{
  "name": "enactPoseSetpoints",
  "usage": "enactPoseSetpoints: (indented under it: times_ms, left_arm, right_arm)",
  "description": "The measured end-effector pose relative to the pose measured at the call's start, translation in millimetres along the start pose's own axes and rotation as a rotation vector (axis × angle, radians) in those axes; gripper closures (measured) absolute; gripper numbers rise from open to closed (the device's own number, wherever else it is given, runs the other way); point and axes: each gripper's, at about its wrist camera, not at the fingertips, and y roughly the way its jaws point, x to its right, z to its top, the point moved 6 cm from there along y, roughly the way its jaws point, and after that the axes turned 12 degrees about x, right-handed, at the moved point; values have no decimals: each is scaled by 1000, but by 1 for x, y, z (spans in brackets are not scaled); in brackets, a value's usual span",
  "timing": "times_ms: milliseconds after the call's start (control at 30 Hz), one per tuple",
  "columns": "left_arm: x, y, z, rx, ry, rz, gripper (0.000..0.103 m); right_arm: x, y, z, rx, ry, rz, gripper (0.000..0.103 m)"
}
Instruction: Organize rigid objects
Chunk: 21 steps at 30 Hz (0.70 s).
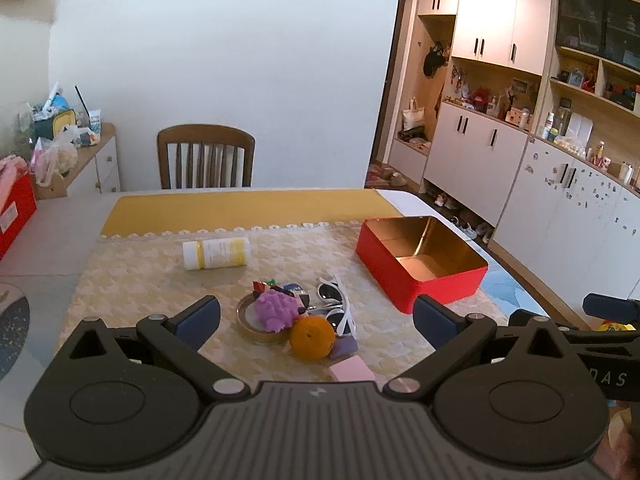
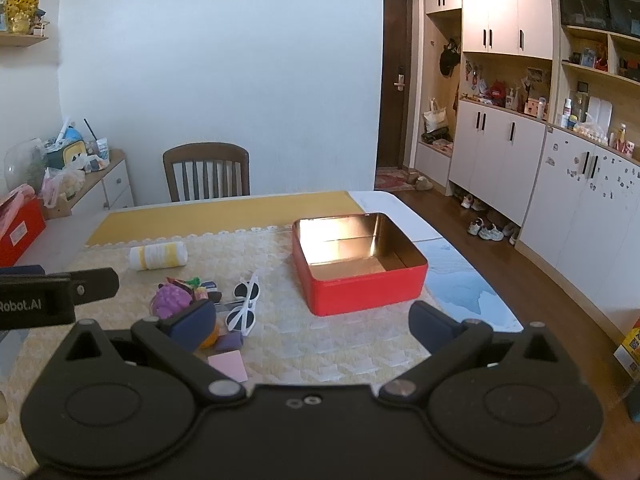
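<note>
You are holding the left gripper (image 1: 316, 320) above the near edge of the table (image 1: 60, 232), its two blue-padded fingers (image 1: 198, 320) spread wide with nothing between them. The little pile of things is lying just beyond those fingers on the pale woven mat (image 1: 132, 280): a purple bumpy toy (image 1: 275, 311) is sitting on a roll of tape (image 1: 248, 326), an orange (image 1: 312, 338) is resting just in front of it, and white sunglasses (image 1: 338, 304) are lying folded open on the orange's right side. A pink block (image 1: 352, 372) is lying nearest to you, with a small purple block (image 1: 346, 347) between it and the orange (some small coloured bits behind the toy are too jumbled to tell apart). A white bottle with a yellow label (image 1: 216, 253) is lying on its side farther back, well apart from the pile.

You are keeping the right gripper (image 2: 312, 322) low over the mat too, fingers (image 2: 430, 326) also wide apart and gripping nothing. The open red tin (image 2: 360, 288) is standing just ahead of it, its gold inside bare, to the right of the sunglasses (image 2: 244, 304). A wooden chair (image 2: 206, 172) is standing at the far side of the table.
</note>
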Motion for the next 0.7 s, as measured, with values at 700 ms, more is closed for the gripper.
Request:
enactPoseSetpoints:
  times_ms: [700]
  left_arm:
    - [-6, 2, -3, -22, -28, 2, 0]
  right_arm:
    - [-2, -5, -2, 2, 1, 21, 0]
